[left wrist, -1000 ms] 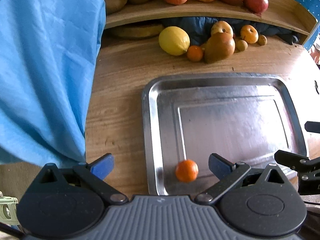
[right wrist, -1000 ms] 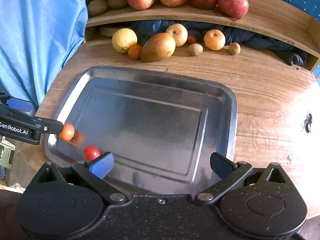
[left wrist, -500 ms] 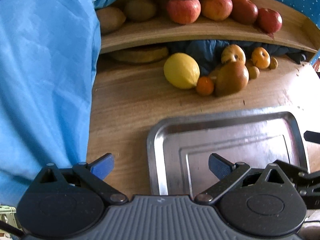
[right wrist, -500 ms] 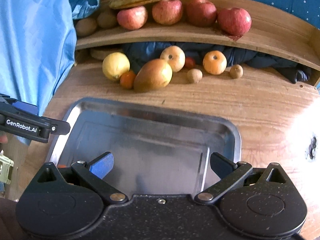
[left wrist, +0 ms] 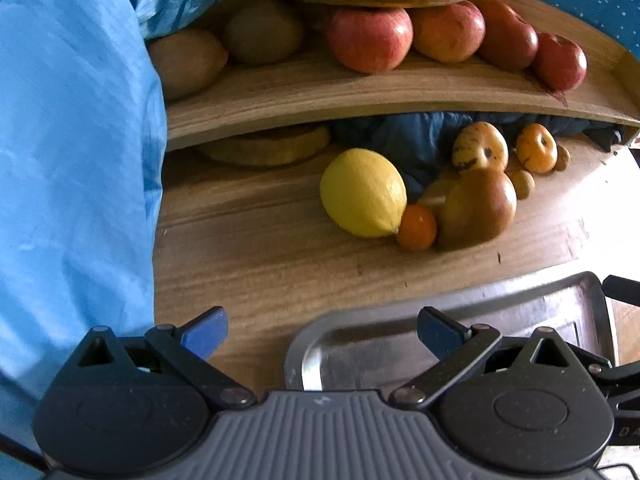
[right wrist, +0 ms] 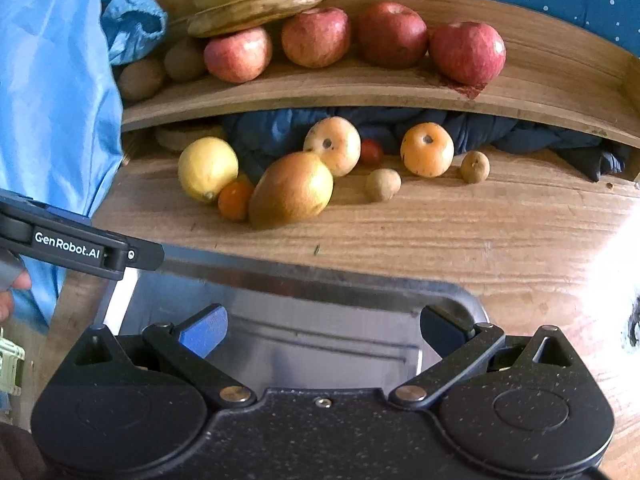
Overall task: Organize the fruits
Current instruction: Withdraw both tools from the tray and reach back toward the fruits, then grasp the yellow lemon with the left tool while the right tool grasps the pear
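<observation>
Blue cloth: hangs along the far left of both views, covering the table's left edge.
Left gripper: jaws spread wide, nothing between them; one blue pad hangs over bare wood, the other over the near left corner of the metal tray. No contact with any fruit. In the right wrist view its black arm, lettered GenRobot.AI, crosses the tray's left rim.
Right gripper: jaws likewise wide apart and empty, poised over the tray, touching nothing that can be seen.
Tray: steel, on the wooden table, nearest the cameras; the part in view holds no fruit.
Lemon: leftmost of the loose fruit at the back of the table, under the shelf.
Small orange: touching the lemon's lower right and wedged against the mango.
Pale apple: behind the mango, just beside it.
Small red fruit: tucked against the dark cloth.
Orange fruit: further right, apart from the rest.
Two small brown fruits: one before it, one to its right.
Shelf: above; kiwis, bananas and four red apples in a row.
</observation>
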`<state>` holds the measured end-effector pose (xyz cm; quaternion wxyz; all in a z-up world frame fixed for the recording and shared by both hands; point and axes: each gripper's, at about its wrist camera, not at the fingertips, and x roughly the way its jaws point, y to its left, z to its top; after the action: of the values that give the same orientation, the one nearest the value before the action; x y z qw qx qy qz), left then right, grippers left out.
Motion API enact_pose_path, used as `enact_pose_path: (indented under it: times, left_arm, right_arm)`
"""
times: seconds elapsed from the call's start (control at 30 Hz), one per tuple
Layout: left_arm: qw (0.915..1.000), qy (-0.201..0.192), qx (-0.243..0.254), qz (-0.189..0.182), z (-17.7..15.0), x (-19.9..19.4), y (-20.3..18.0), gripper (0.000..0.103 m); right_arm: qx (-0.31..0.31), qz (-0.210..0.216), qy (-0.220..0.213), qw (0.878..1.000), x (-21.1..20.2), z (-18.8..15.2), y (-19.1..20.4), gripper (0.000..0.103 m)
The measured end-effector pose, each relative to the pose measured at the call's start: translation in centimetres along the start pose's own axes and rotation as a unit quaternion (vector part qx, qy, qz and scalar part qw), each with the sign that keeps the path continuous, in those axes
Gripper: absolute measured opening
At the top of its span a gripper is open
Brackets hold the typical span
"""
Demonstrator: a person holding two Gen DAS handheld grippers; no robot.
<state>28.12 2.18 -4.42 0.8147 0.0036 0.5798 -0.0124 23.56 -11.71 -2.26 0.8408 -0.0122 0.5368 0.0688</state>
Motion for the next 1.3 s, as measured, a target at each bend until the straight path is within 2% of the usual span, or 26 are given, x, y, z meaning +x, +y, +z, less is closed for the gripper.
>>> enact_pose_path:
  times: [0.43, 0.7, 0.97, 1.1, 1.3]
  left_arm:
    - [0.9985, -0.022, -0.043, -0.025, 5.3, 2.0, 0.6, 0.102]
    - [0.9972, -0.011, -0.059, -0.045, 6.3, 3.5, 0.9, 0.102]
    - [0.9945, 0.0, -0.08, -0.067, 7.2, 5.4, 1.2, 0.102]
    - [0.9934, 0.003, -0.088, -0.073, 7.5, 6.1, 1.5, 0.102]
    - [0.9925, 0.009, -0.095, -0.077, 7.7, 6.9, 1.8, 0.102]
  right_arm:
    - [0.039, -0.007, -0.024, 0.999, 1.6, 3.3, -0.5, 0.102]
    - [0.065, 0.019, -0.029, 0.997, 3.5, 5.0, -0.4, 0.102]
    - [0.065, 0.023, -0.025, 0.997, 5.1, 5.9, -0.1, 0.101]
    - [0.068, 0.031, -0.027, 0.997, 5.8, 6.3, -0.2, 0.099]
    - [0.077, 0.045, -0.027, 0.996, 6.9, 6.4, -0.1, 0.089]
